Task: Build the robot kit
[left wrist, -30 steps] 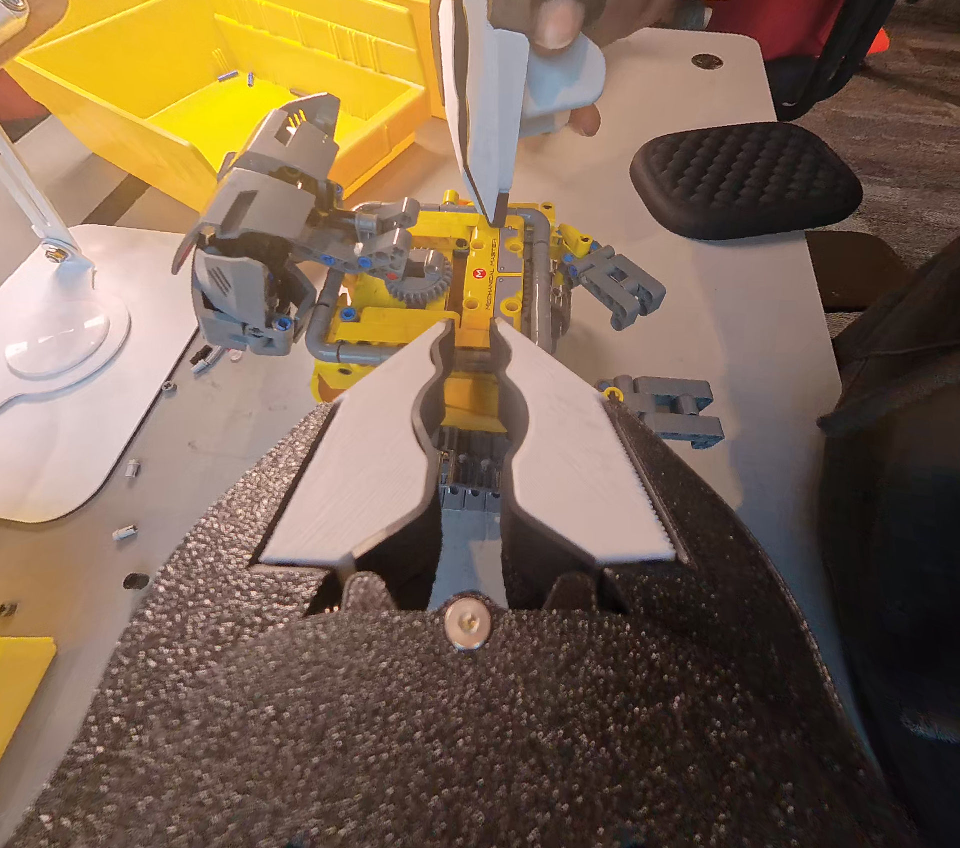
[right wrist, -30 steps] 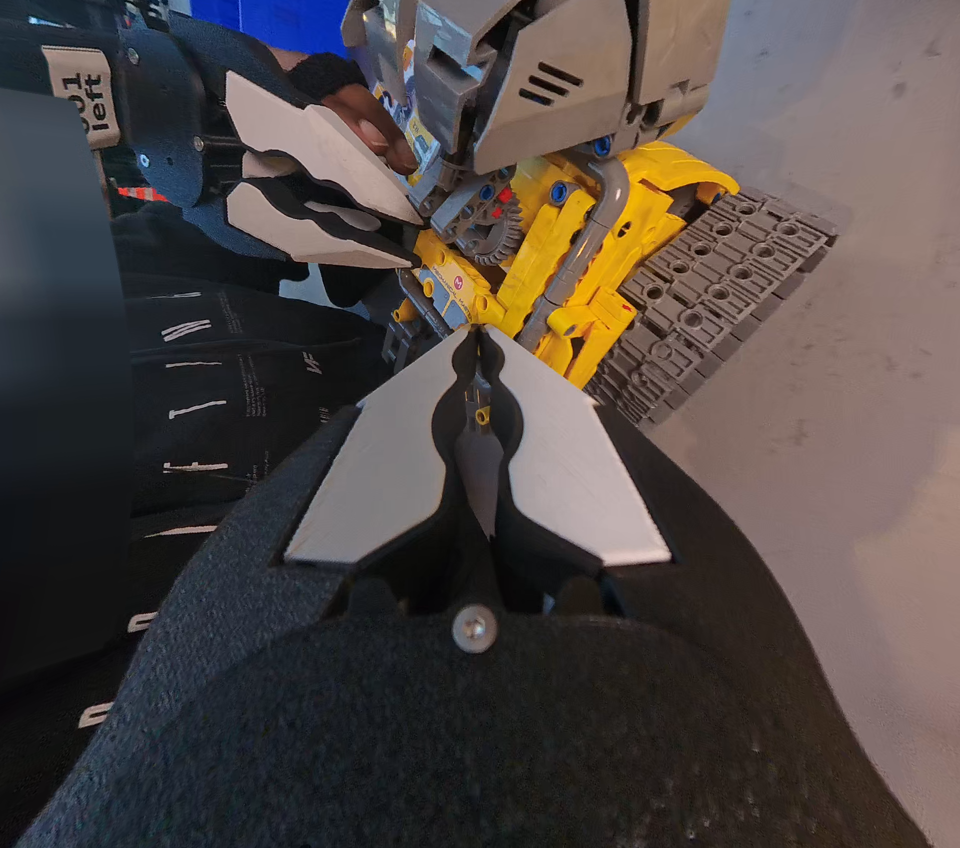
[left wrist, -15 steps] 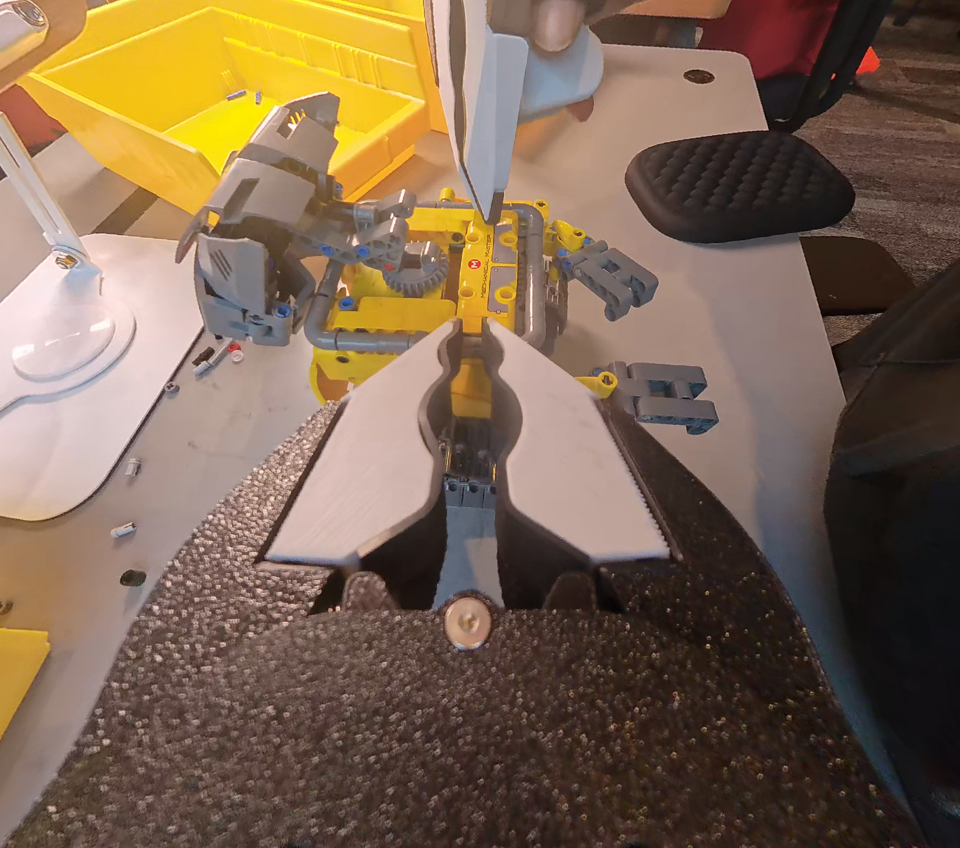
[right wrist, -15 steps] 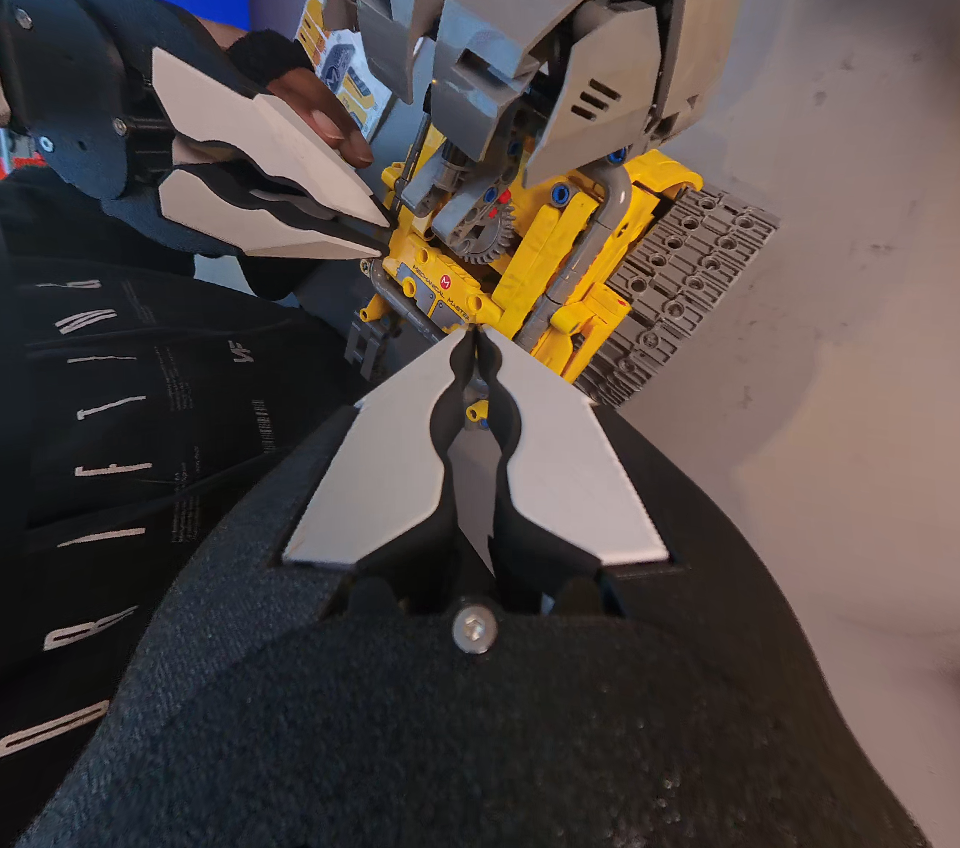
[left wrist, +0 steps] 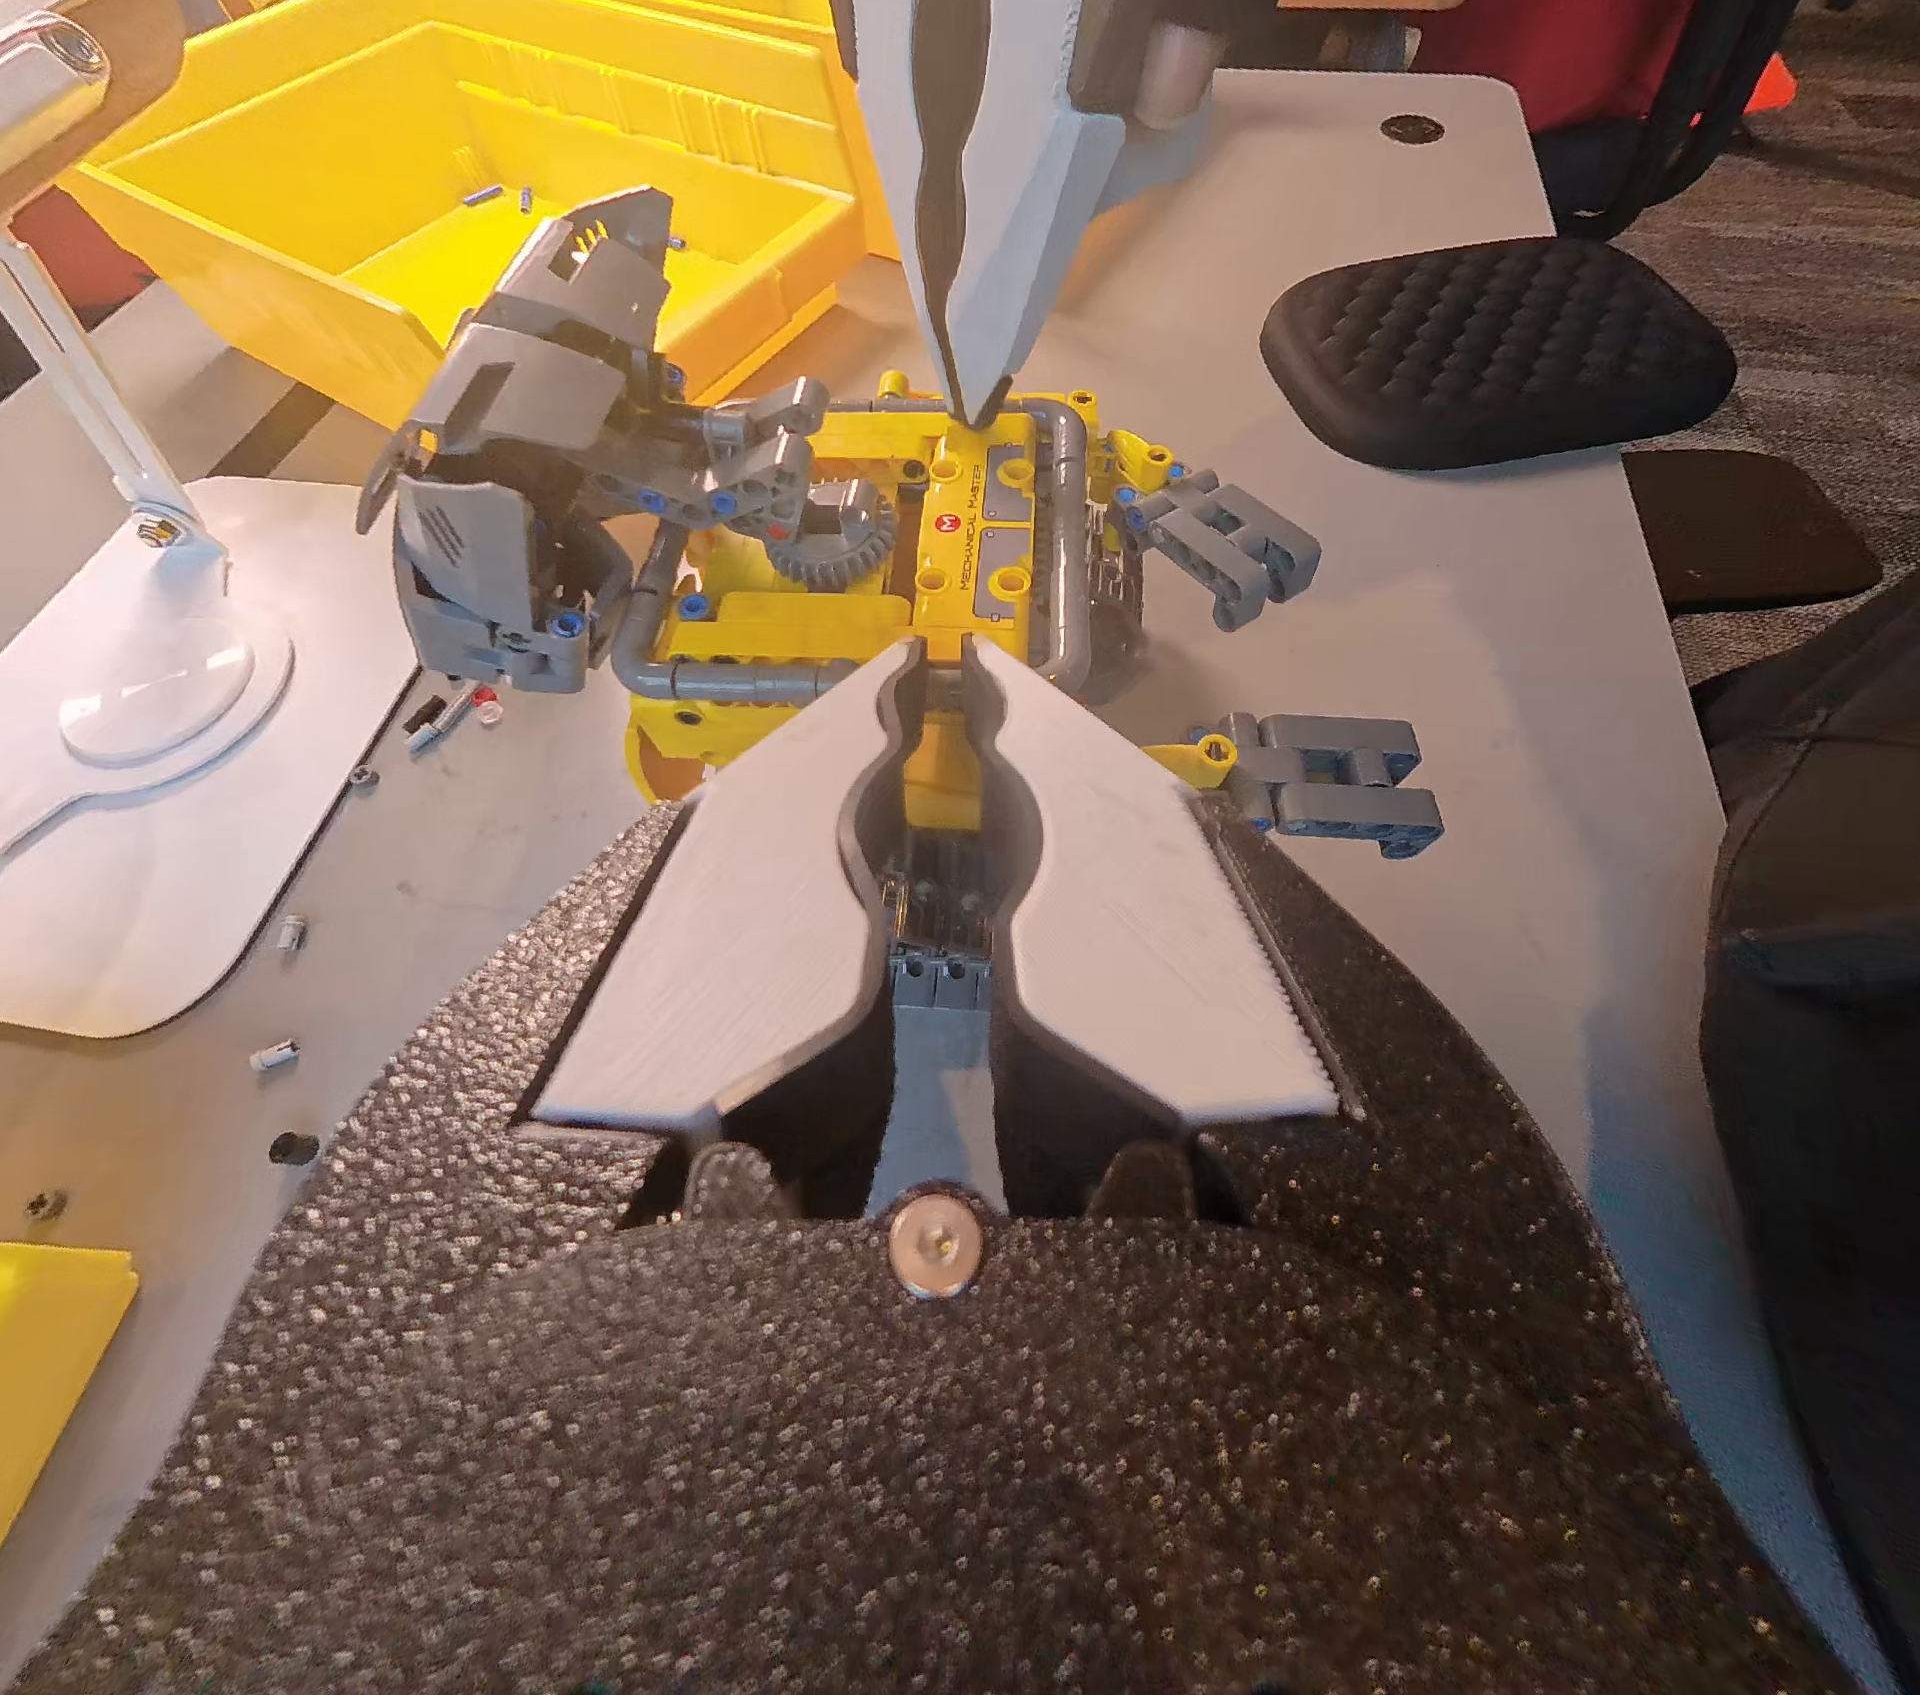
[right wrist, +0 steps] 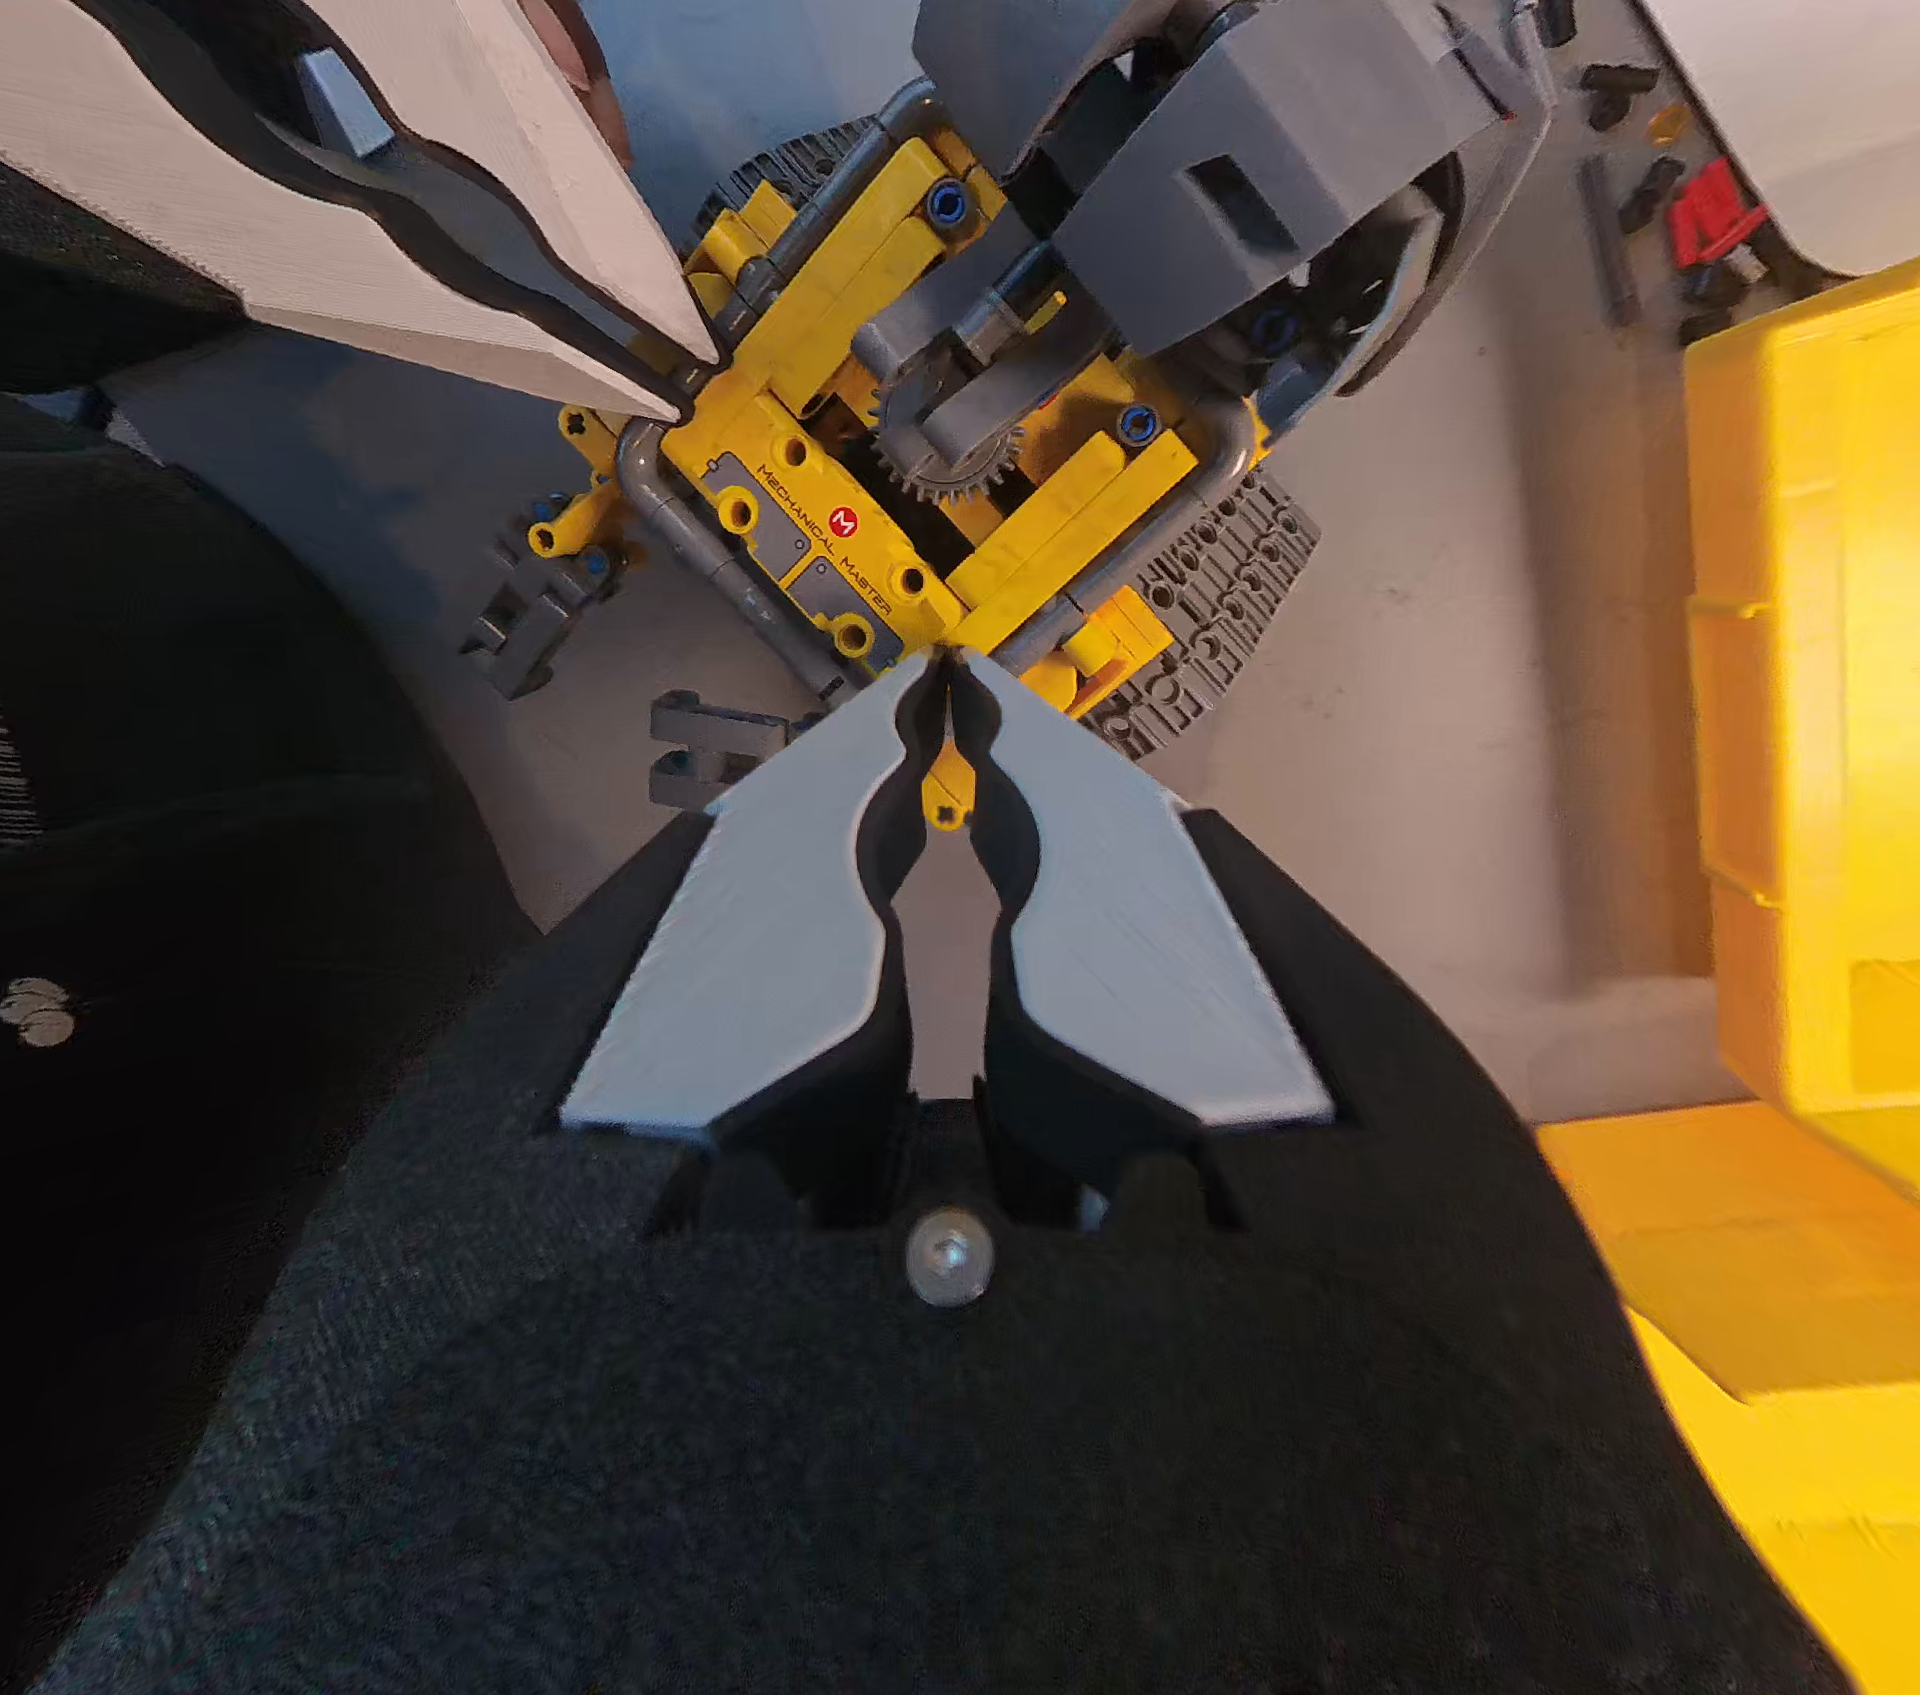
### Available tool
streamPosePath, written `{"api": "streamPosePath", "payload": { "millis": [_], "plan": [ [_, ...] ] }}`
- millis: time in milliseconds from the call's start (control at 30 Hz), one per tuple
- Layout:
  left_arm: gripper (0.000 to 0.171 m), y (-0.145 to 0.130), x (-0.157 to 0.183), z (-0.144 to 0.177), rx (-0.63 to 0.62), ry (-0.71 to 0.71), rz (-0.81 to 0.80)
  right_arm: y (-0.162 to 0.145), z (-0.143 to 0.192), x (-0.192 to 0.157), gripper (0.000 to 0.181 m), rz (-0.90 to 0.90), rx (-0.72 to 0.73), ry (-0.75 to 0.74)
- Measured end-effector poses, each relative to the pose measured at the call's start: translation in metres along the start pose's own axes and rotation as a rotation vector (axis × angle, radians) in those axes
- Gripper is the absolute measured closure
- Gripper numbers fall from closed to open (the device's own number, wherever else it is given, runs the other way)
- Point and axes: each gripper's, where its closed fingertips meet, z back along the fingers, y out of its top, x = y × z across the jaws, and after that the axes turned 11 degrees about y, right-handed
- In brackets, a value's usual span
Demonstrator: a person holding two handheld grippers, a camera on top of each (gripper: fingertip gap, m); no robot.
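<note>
A yellow and grey brick-built vehicle model stands on the grey table, with a grey shell-like bucket on its left side. My left gripper is shut on the yellow near edge of the model. My right gripper comes down from above and is shut on the model's far edge. In the right wrist view the right gripper pinches a corner of the model, with a yellow pin between its fingers. The left gripper grips the opposite corner.
Yellow bins stand at the back left, and one shows at the right in the right wrist view. A black textured pad lies back right. A white stand base sits left. A loose grey brick piece and small pins lie near the model. The grippers' ends are close to 7 cm from one another. The grey shell-like bucket is about 7 cm from my left fingertips.
The right gripper has swung up over the model and now looks down on it, turned about its axis. Both grippers stay shut on the model, which has hardly moved.
</note>
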Motion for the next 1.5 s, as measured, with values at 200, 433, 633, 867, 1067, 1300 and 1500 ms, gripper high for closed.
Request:
{"api": "streamPosePath", "payload": {
  "millis": [200,433,633,867,1067,1300,1500],
  "plan": [
    [0.166,0.0,0.0,0.0,-0.001,0.002,-0.001,0.005,0.013,0.011,0.167,0.11,0.071,-0.093],
    [0.166,0.0,0.0,0.0,0.001,-0.002,0.001,0.015,0.004,-0.012,0.181,0.268,0.258,-0.018],
    [0.166,0.0,0.0,0.0,0.002,-0.001,-0.001,0.009,-0.003,-0.005,0.181,0.18,0.341,0.031],
    [0.166,0.0,0.0,0.0,0.005,-0.005,0.002,0.014,0.005,0.002,0.181,-0.017,0.462,0.043],
    [0.166,0.0,0.001,0.0,0.006,-0.001,-0.001,0.025,-0.008,-0.023,0.181,0.169,0.455,0.042],
    [0.166,-0.001,0.003,0.001,0.008,-0.004,-0.013,0.014,-0.013,-0.026,0.181,0.287,0.423,-0.01],
    [0.166,-0.001,0.002,0.002,0.002,0.006,-0.017,0.009,-0.01,-0.027,0.18,0.429,0.311,-0.107]
  ]
}}
